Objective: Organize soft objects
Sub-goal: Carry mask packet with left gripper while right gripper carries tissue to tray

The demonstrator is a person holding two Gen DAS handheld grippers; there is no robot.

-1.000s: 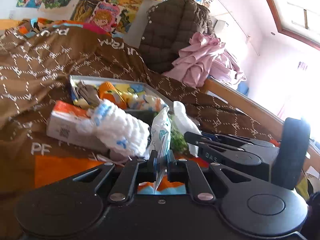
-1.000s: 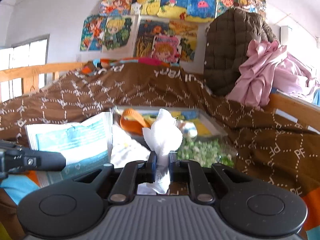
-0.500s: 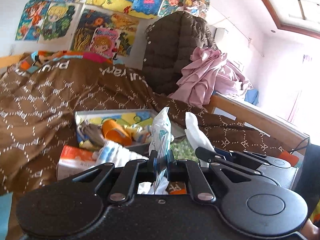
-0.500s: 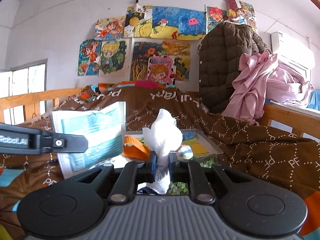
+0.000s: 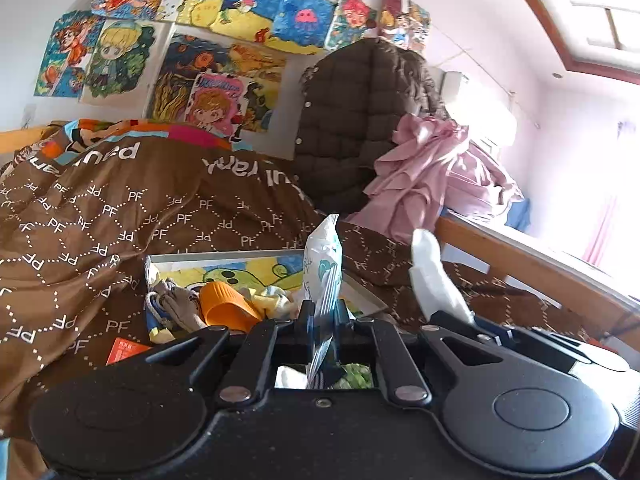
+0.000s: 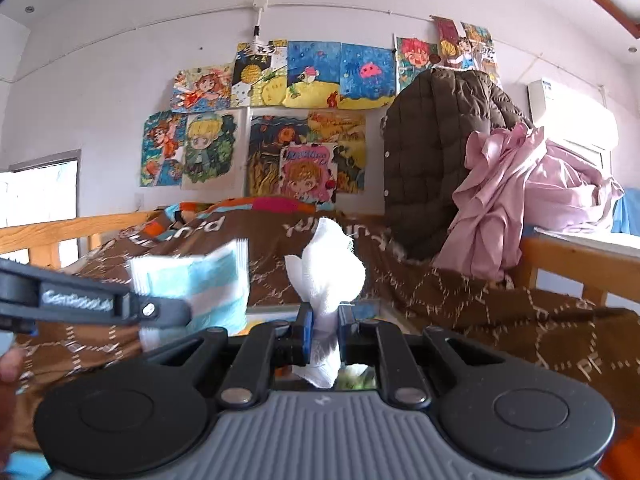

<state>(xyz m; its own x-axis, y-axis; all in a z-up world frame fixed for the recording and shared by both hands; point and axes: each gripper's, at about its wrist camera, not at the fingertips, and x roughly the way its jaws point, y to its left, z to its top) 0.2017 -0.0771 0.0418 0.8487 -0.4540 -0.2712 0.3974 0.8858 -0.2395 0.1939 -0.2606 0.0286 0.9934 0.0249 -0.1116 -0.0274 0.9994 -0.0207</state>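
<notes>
Left wrist view: left hand-held gripper (image 5: 323, 312), jaws clamped edge-on upon a flat white-and-teal plastic tissue packet (image 5: 322, 276), held upright, presumably for carrying. Right wrist view: right hand-held gripper (image 6: 323, 326), jaws pinched on a crumpled white gauze cloth (image 6: 328, 276), bunched above the fingers. Beyond and below both: shallow cartoon-printed tray (image 5: 256, 268) on the brown patterned quilt (image 5: 120, 216), holding an orange silicone cup (image 5: 224, 308) and small garments, judged the likely destination
</notes>
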